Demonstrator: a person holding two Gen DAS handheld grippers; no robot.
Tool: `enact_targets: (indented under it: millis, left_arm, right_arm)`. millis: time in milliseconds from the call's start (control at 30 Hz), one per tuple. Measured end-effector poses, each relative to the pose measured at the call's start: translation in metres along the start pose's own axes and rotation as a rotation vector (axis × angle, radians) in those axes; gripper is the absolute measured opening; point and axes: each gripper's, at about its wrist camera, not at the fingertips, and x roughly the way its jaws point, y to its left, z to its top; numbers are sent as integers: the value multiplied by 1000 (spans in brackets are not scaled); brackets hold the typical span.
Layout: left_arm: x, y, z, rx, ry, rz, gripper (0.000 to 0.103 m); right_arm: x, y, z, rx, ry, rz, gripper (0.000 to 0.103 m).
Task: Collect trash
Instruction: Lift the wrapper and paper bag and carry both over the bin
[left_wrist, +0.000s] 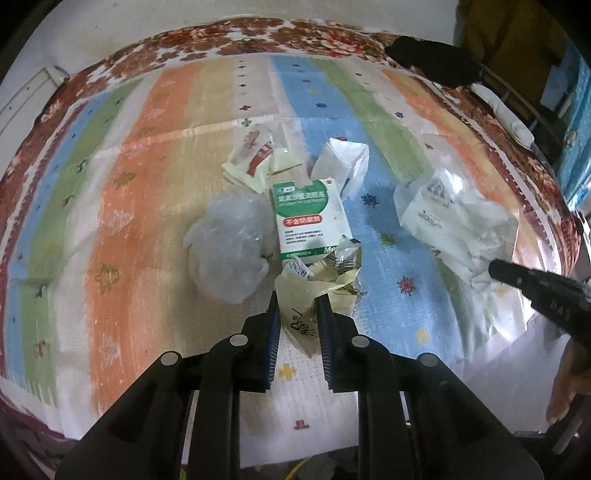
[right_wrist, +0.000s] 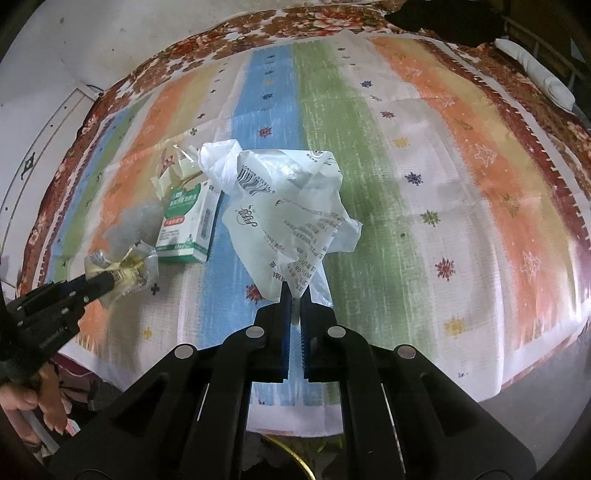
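Crinkly yellow wrapper (left_wrist: 314, 295) pinched in the left gripper (left_wrist: 298, 306), white bag (right_wrist: 288, 218) in the right gripper (right_wrist: 294, 295); thin holds, either could slip back onto the bedspread (right_wrist: 443, 155).

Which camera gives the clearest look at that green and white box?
The left wrist view: the green and white box faces the camera, front label in full. The right wrist view shows it smaller, off to the left, angled, with its barcode side visible.

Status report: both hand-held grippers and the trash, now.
Left hand-held gripper shut on yellow wrapper. Right hand-held gripper shut on white plastic bag. Green-and-white box not yet collected. Nothing blocking.
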Motion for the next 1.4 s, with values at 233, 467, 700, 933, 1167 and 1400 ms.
enact_targets:
  millis: [233, 467, 700, 933, 1167, 1400]
  left_arm:
    - [-18, 0, -9, -39, 19, -37, 17]
    - [-46, 3, -19, -63, -7, -66, 18]
    - [-66, 2, -34, -57, -41, -98, 18]
    - [-94, -6, -50, -61, -96, -123, 18]
    - [-119, -11, -73, -65, -142, -171, 18]
    - [-140, -17, -97, -58, -196, -213, 18]
  right_arm:
    - [-16, 15, -15, -84, -28, 0, 4]
    - [-36, 15, -24, -112, -68, 5, 4]
    - [-49, 10, -35, -82, -76, 19, 4]
    - [-73, 14, -53, -85, -108, 65, 4]
    - [-95, 33, -86, -151, -146, 76, 4]
    - [-106, 41, -116, -178, -157, 97, 4]
